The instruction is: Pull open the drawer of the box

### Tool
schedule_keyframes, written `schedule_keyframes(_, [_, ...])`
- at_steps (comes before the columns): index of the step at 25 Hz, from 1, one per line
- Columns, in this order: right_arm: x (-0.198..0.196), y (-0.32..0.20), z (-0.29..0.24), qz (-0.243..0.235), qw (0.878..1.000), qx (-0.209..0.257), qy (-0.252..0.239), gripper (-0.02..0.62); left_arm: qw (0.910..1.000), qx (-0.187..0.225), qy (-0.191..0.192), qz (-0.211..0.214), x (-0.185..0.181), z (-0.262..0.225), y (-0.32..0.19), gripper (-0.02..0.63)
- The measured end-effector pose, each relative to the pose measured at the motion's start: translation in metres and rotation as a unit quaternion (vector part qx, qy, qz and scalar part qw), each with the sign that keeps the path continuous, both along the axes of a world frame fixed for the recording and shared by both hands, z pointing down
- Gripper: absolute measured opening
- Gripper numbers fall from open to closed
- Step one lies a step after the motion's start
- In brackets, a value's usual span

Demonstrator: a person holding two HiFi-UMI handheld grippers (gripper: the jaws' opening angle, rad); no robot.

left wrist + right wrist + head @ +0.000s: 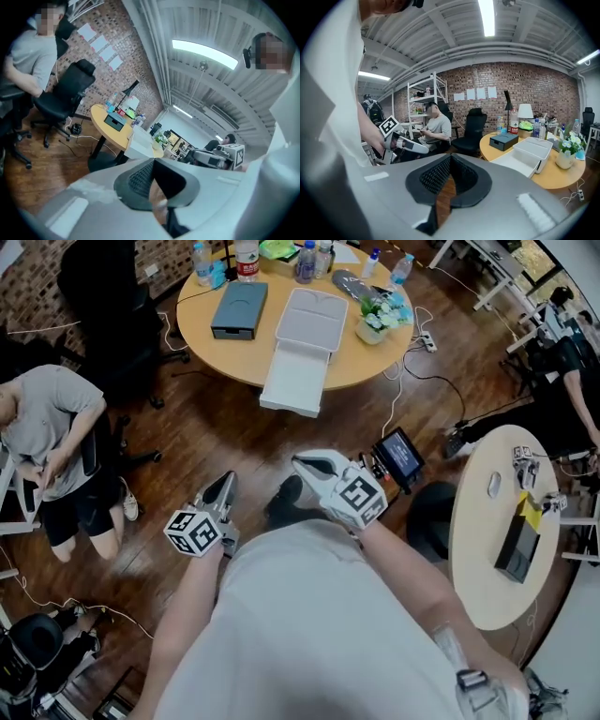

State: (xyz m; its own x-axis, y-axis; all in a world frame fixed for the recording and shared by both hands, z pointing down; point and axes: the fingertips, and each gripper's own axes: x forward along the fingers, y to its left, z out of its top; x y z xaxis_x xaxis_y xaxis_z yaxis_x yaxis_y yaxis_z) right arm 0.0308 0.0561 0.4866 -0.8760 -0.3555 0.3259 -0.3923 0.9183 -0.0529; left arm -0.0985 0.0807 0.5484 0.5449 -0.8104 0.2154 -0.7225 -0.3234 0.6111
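**Both claws closed and empty, well short of the table**

The white box (314, 320) sits on the round table (211, 343). Its drawer (295, 381) juts out past the table's near edge, so the pull looks done. The left gripper (225, 486) and right gripper (302, 463) hang close to the person's body, well apart from the table. Each has its jaw tips pressed together on nothing, likely at rest because no handle is within reach.
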Motion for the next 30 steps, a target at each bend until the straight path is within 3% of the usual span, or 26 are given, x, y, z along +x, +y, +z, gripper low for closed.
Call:
schedule_keyframes(4, [0.000, 0.021, -0.002, -0.013, 1.000, 0.001, -0.003, 0.002, 0.9981, 0.025, -0.056, 0.006, 0.003, -0.016, 0.020, 0.005])
schedule_keyframes(10, [-0.005, 0.040, -0.009, -0.031, 0.999, 0.008, -0.021, 0.002, 0.9886, 0.073, -0.125, 0.041, 0.026, -0.038, 0.029, 0.005])
schedule_keyframes(16, [0.002, 0.051, -0.008, -0.032, 0.999, 0.006, -0.016, 0.002, 0.9834, 0.093, -0.139, 0.070, 0.060, -0.050, 0.035, 0.005])
schedule_keyframes(25, [0.007, 0.066, -0.017, -0.032, 0.999, 0.016, 0.010, 0.002, 0.9790, 0.109, -0.153, 0.078, 0.066, -0.064, 0.038, 0.005])
schedule_keyframes(30, [0.006, 0.071, -0.019, -0.030, 0.999, 0.020, 0.000, 0.002, 0.9785, 0.105, -0.157, 0.083, 0.070, -0.056, 0.044, 0.005])
